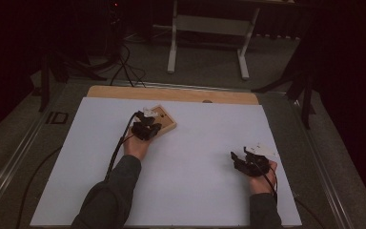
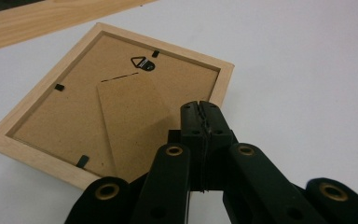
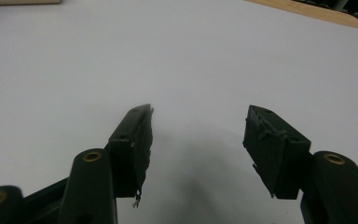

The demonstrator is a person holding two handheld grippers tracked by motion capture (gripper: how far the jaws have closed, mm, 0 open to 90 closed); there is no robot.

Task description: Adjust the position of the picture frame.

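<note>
Frame (image 2: 107,100) comes first at the left: a pale wooden picture frame lying face down on the white table (image 1: 195,181), its brown backing board, folded stand and small black retaining tabs turned up. The left claw (image 2: 200,114) hovers over its near corner with jaws pressed together and nothing between them, close to the backing, though contact cannot be judged. To work the back cleanly, I would bring the closed tip low against one tab and push it sideways gently, keeping the frame from sliding. Well apart at the right, the right claw (image 3: 198,140) rests above bare table with jaws spread, free to come across and steady the frame's edge.
</note>
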